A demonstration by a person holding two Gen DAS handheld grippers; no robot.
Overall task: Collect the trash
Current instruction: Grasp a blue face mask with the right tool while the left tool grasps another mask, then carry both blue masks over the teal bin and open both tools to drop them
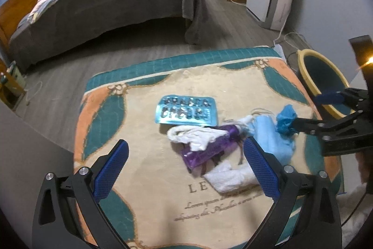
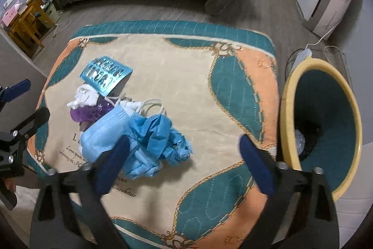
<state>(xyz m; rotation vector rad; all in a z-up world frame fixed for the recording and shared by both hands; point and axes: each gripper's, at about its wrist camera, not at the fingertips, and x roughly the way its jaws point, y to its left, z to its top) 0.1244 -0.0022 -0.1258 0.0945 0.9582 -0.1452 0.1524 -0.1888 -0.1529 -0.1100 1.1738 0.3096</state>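
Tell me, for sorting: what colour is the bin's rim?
Pale yellow rim, teal inside; clearest in the right wrist view.

I could not identify the pale crumpled object deep inside the yellow-rimmed teal bin; it was blurred.

A patterned rug lies on the grey wood floor, with a bed beyond it. On the rug sits a small heap of rubbish: a teal blister pack, crumpled white tissue, a purple plastic wrapper and a light blue face mask. The left gripper hangs over the heap, jaws wide apart. At the right edge the right gripper stands open, its lower finger against a crumpled blue glove. A yellow-rimmed bin stands just off the rug.
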